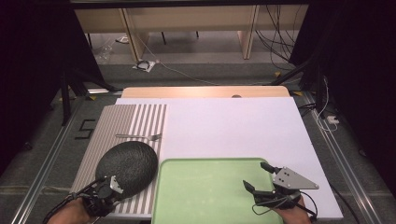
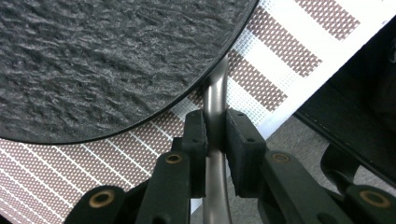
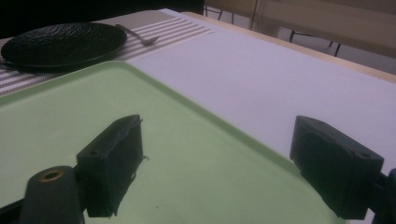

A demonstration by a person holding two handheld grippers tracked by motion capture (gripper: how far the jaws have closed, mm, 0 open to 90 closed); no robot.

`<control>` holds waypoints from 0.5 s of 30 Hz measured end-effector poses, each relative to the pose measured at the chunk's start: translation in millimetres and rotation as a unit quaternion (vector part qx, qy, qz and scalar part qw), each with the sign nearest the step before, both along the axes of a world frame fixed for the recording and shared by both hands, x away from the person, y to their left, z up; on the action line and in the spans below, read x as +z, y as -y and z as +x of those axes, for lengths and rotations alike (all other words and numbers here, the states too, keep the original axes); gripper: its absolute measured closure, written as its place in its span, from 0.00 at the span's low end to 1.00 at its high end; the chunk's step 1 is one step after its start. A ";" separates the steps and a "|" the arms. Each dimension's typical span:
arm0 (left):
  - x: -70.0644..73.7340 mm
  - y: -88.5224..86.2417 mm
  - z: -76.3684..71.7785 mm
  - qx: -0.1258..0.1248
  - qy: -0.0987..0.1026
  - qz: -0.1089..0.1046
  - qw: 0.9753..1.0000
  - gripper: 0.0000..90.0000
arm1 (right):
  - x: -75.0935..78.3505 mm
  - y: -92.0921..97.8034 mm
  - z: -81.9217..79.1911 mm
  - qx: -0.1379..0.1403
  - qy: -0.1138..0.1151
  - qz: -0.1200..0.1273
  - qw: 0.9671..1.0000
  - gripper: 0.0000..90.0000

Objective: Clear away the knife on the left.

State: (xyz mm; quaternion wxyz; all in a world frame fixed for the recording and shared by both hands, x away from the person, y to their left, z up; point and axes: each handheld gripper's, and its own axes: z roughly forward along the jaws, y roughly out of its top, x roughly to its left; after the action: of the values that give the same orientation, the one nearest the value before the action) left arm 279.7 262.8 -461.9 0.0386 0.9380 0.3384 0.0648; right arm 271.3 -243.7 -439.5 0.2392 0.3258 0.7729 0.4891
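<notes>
A black textured plate (image 1: 128, 163) (image 2: 102, 60) lies on a striped placemat (image 1: 140, 116) at the table's left. My left gripper (image 1: 105, 189) (image 2: 215, 135) sits at the plate's near edge, shut on a silver utensil handle (image 2: 214, 93). The handle's far end runs under the plate rim, so I cannot tell which kind of utensil it is. A fork (image 1: 140, 136) (image 3: 140, 36) lies on the mat beyond the plate. My right gripper (image 1: 256, 175) (image 3: 224, 158) hovers open over the right part of a green tray (image 1: 205, 186) (image 3: 70, 107), nothing between its jaws.
A white board (image 1: 233, 126) covers the table behind and to the right of the tray. The wooden table edge (image 1: 205, 91) shows at the back. Cables lie on the floor beyond it.
</notes>
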 end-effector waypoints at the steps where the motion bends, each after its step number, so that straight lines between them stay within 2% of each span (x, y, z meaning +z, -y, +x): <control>1: -0.1 0.3 0.0 0.002 0.000 0.001 1.000 0.86 | -0.1 -0.2 0.0 0.000 0.000 0.000 1.000 0.20; 5: -0.2 0.6 0.6 0.003 0.004 -0.005 1.000 0.86 | -0.1 -0.5 0.0 0.000 0.000 -0.001 1.000 0.20; 15: 0.2 2.9 -0.1 -0.005 0.007 0.004 1.000 0.88 | -0.1 -0.4 -0.1 0.001 0.000 -0.002 1.000 0.20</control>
State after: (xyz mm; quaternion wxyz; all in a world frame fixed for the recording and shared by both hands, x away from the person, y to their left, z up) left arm 279.5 259.8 -461.7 0.0371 0.9393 0.3334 0.0725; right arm 271.2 -243.4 -439.6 0.2392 0.3250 0.7740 0.4879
